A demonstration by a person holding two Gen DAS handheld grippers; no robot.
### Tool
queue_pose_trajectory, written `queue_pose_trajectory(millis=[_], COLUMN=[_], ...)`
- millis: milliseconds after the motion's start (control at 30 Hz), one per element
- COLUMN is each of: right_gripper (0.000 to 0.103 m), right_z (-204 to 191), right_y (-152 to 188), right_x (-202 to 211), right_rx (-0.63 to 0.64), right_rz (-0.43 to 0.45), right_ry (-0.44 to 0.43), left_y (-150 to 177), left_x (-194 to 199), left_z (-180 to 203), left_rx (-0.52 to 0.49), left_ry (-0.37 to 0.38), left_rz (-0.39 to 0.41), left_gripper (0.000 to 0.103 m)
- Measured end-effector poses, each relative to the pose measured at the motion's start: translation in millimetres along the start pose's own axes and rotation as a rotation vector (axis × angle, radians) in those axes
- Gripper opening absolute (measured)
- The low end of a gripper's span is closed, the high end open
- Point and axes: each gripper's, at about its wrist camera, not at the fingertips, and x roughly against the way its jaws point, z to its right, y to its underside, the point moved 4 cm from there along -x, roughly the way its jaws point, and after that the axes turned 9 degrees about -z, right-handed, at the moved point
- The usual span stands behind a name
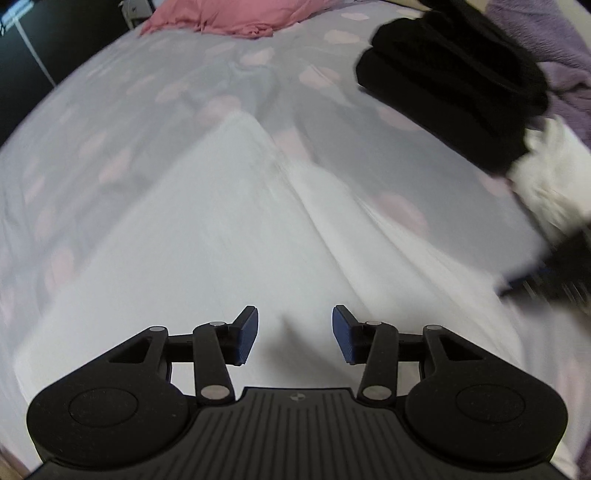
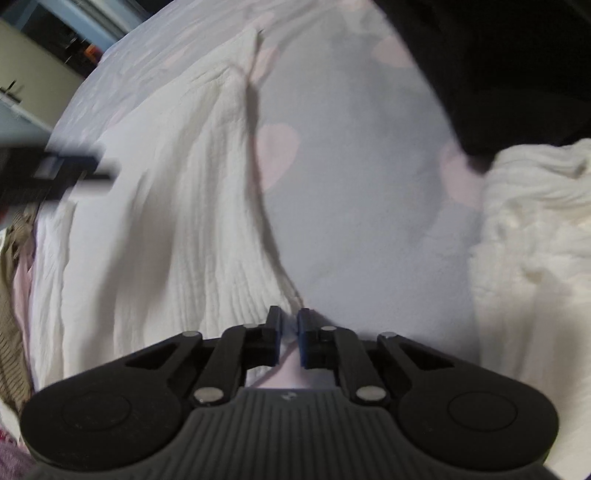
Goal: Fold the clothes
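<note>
Left wrist view: left gripper [image 1: 294, 334] at bottom centre, jaws standing apart, blue pads [image 1: 246, 336] clear of each other, nothing between them. Below it, a white garment [image 1: 207, 236] spread flat on the bedsheet [image 1: 122, 122], grey with pale pink hearts. The garment fills the lower middle of the frame and narrows to a peak at upper centre; its long axis runs from the bottom of the frame up and slightly left to that peak. One crease runs from the peak down toward lower right. The view is motion-blurred.

Upper right: a stack of black clothes [image 1: 454, 85], a purple blanket [image 1: 565, 59] behind it at the right edge. Below the stack, a cream fluffy item [image 1: 550, 181]. Top centre: a pink cloth [image 1: 236, 18], crumpled, well apart from the garment. The right gripper [image 1: 546, 280] shows as a dark blur at the right edge.

Right wrist view: right gripper [image 2: 290, 334] at bottom centre, jaws nearly together, only a thin slit between the pads. The white garment's [image 2: 177, 229] edge reaches into that slit; the cloth looks pinched, though the contact is partly hidden. The garment's ribbed knit lies in the left half, its right edge running from the pads up to upper centre. The left gripper [image 2: 59, 173] is a dark blur at the left edge, over the garment. The cream item [image 2: 535, 229] lies at right, black clothes [image 2: 498, 74] upper right.
</note>
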Motion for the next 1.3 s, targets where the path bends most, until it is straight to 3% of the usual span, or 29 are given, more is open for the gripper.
queue_pose_trajectory(millis=[233,367,600,733,767,800,867,967,1000,1067,1167,1300], right_gripper=[0.012,0.033,0.034,0.036,0.036,0.036,0.034,0.023,0.023,0.025,0.036,0.036], right_z=[-5,-12,-20,-24,-24,-25,-27,-37,-42,-49,-58,-57], right_y=[3,11,51,80,87,94,106,126,131,137,140,123], right_x=[2,14,40,51,54,56,57,52,48,40,29,14], right_rx=[0.070,0.097,0.152,0.185,0.195,0.204,0.225,0.266,0.277,0.287,0.289,0.238], right_rz=[0.006,0.035,0.072,0.085,0.089,0.091,0.092,0.091,0.088,0.080,0.069,0.096], right_ry=[0.065,0.085,0.074,0.067,0.064,0.061,0.045,0.012,0.003,-0.007,-0.015,-0.001], left_y=[99,143,186,203,207,211,219,235,241,251,254,254], left_x=[18,22,26,18,14,10,-2,-13,-15,-20,-28,-23], left_z=[57,100,150,177,183,186,189,187,184,177,168,169], left_rx=[0.124,0.179,0.309,0.335,0.337,0.344,0.388,0.462,0.493,0.543,0.568,0.551], left_ry=[0.231,0.324,0.462,0.530,0.540,0.549,0.580,0.608,0.651,0.722,0.766,0.747], left_rz=[0.024,0.038,0.076,0.078,0.077,0.075,0.045,0.064,0.070,0.079,0.086,0.096], left_gripper=[0.042,0.042,0.045,0.046,0.044,0.029,0.010,0.005,0.005,0.005,0.005,0.004])
